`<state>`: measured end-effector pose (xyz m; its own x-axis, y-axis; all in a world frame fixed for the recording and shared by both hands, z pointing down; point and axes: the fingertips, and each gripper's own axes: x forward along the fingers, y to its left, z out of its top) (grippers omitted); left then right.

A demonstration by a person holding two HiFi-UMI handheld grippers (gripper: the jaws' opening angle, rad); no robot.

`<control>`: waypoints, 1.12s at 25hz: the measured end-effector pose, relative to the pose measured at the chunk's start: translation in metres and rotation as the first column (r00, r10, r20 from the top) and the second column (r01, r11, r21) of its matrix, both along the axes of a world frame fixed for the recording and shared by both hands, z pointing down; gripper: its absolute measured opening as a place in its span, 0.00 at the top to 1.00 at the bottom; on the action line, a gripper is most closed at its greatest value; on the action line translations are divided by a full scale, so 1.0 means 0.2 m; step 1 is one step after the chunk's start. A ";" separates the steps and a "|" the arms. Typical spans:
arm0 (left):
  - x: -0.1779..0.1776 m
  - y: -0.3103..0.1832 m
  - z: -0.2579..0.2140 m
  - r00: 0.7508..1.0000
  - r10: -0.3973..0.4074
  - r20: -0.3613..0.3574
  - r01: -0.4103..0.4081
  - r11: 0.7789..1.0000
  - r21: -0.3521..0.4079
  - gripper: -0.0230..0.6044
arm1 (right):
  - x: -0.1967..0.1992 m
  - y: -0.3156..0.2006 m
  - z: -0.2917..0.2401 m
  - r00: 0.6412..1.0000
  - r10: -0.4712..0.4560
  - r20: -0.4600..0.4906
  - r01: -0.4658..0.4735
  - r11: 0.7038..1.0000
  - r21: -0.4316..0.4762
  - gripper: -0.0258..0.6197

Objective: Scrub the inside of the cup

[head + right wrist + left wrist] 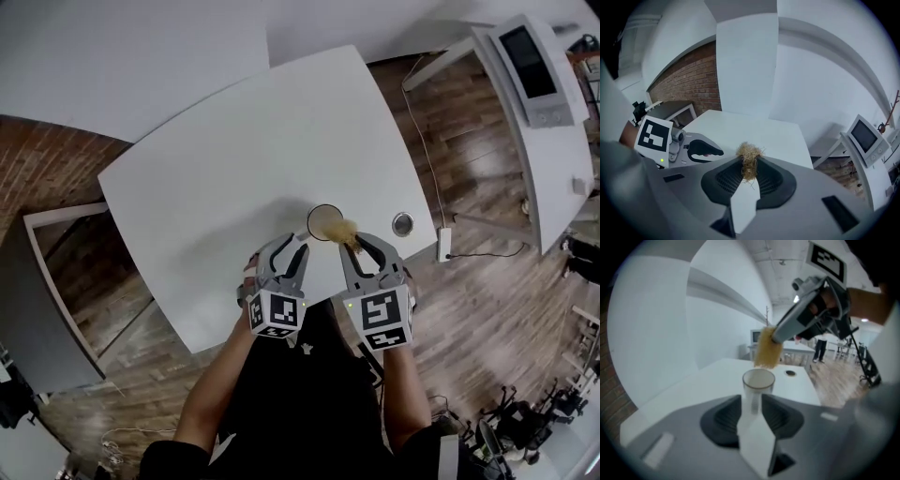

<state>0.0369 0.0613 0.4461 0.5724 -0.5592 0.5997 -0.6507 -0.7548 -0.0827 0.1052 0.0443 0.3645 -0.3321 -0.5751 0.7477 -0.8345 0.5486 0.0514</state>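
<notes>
A pale cup (324, 221) with a dark rim stands upright on the white table (216, 178), near its front edge. My left gripper (293, 246) is open just left of it. In the left gripper view the cup (758, 380) stands at the fingertips of my left gripper (752, 404), and the pads do not press on it. My right gripper (357, 245) is shut on a straw-coloured fibre scrubber (343, 231). The scrubber (767, 348) hangs just over the cup's right rim. The right gripper view shows that wad (749, 160) pinched between the pads of my right gripper (749, 168).
A round cable hole (402, 223) sits in the table right of the cup. A white power strip (443, 244) hangs off the right edge. A second table with a monitor (530, 61) stands at the far right, and a low frame (56, 244) at the left.
</notes>
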 end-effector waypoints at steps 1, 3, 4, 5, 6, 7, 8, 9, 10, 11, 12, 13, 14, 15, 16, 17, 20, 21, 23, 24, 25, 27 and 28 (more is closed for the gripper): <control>-0.01 0.00 -0.04 1.000 -0.003 -0.006 0.003 1.000 0.012 0.75 | 0.01 0.00 -0.03 1.000 0.012 0.017 -0.013 1.000 0.028 0.87; -0.04 0.01 -0.13 1.000 -0.016 -0.027 0.017 0.999 0.042 0.75 | 0.03 0.02 -0.12 0.998 0.037 0.052 -0.042 0.994 0.097 0.87; -0.05 0.03 -0.19 0.999 -0.024 -0.047 0.026 0.998 0.059 0.77 | 0.03 0.04 -0.17 0.996 0.047 0.070 -0.056 0.989 0.134 0.87; -0.06 0.04 -0.26 0.997 -0.027 -0.071 0.033 0.996 0.078 0.83 | 0.04 0.06 -0.22 0.994 0.057 0.096 -0.073 0.983 0.170 0.87; -0.06 0.05 -0.33 0.995 -0.024 -0.098 0.034 0.994 0.102 0.91 | 0.04 0.07 -0.27 0.989 0.068 0.133 -0.094 0.974 0.205 0.87; -0.06 0.06 -0.42 0.992 -0.019 -0.128 0.036 0.991 0.130 0.96 | 0.04 0.09 -0.32 0.980 0.081 0.180 -0.123 0.964 0.235 0.87; -0.06 0.06 -0.50 0.987 -0.017 -0.160 0.043 0.986 0.163 0.96 | 0.05 0.10 -0.37 0.968 0.095 0.233 -0.156 0.954 0.258 0.87; -0.06 0.07 -0.59 0.981 -0.018 -0.191 0.056 0.979 0.196 0.96 | 0.06 0.12 -0.41 0.953 0.110 0.281 -0.189 0.943 0.273 0.87; -0.06 0.07 -0.67 0.976 -0.020 -0.218 0.070 0.971 0.227 0.96 | 0.07 0.14 -0.45 0.939 0.122 0.320 -0.218 0.934 0.284 0.87; -0.06 0.08 -0.74 0.971 -0.020 -0.237 0.082 0.964 0.253 0.96 | 0.07 0.17 -0.47 0.928 0.132 0.348 -0.242 0.925 0.293 0.87; -0.07 0.09 -0.79 0.968 -0.022 -0.248 0.092 0.958 0.273 0.96 | 0.08 0.19 -0.49 0.919 0.141 0.367 -0.261 0.918 0.300 0.87; -0.07 0.11 -0.84 0.965 -0.031 -0.259 0.106 0.953 0.284 0.96 | 0.09 0.22 -0.51 0.912 0.149 0.382 -0.276 0.912 0.304 0.87; -0.08 0.12 -0.87 0.959 -0.052 -0.279 0.133 0.950 0.281 0.96 | 0.09 0.24 -0.52 0.904 0.157 0.397 -0.291 0.907 0.304 0.87; -0.09 0.12 -0.90 0.944 -0.091 -0.316 0.179 0.949 0.261 0.96 | 0.09 0.25 -0.52 0.896 0.163 0.413 -0.304 0.903 0.304 0.87; -0.10 0.12 -0.92 0.922 -0.139 -0.361 0.233 0.945 0.231 0.96 | 0.10 0.26 -0.53 0.889 0.166 0.427 -0.315 0.898 0.306 0.87; -0.11 0.11 -0.94 0.903 -0.174 -0.393 0.273 0.939 0.210 0.96 | 0.10 0.26 -0.54 0.883 0.167 0.438 -0.323 0.894 0.310 0.87; -0.10 0.12 -0.97 0.899 -0.182 -0.399 0.284 0.934 0.216 0.96 | 0.11 0.28 -0.55 0.878 0.166 0.450 -0.332 0.887 0.321 0.87; -0.09 0.13 -0.97 0.898 -0.181 -0.400 0.285 0.934 0.215 0.96 | 0.11 0.29 -0.55 0.877 0.166 0.451 -0.333 0.886 0.322 0.87; -0.10 0.14 -0.98 0.902 -0.173 -0.395 0.276 0.935 0.223 0.96 | 0.11 0.29 -0.55 0.874 0.167 0.456 -0.337 0.885 0.321 0.87; -0.10 0.14 -0.98 0.904 -0.169 -0.393 0.274 0.935 0.226 0.96 | 0.11 0.29 -0.55 0.874 0.168 0.456 -0.338 0.885 0.321 0.87; -0.10 0.14 -0.99 0.902 -0.169 -0.396 0.275 0.934 0.228 0.96 | 0.11 0.29 -0.55 0.875 0.168 0.455 -0.338 0.884 0.322 0.87; -0.10 0.15 -1.00 0.900 -0.169 -0.403 0.278 0.933 0.230 0.96 | 0.11 0.30 -0.56 0.874 0.168 0.455 -0.339 0.883 0.325 0.87; -0.10 0.15 -1.00 0.902 -0.165 -0.398 0.273 0.933 0.233 0.96 | 0.11 0.29 -0.56 0.874 0.168 0.457 -0.340 0.882 0.327 0.87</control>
<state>0.0175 0.0908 0.2458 0.5633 -0.8076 0.1744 -0.8212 -0.5706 0.0098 0.1274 0.1033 0.2523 -0.3543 -0.8926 0.2787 -0.9336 0.3209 -0.1592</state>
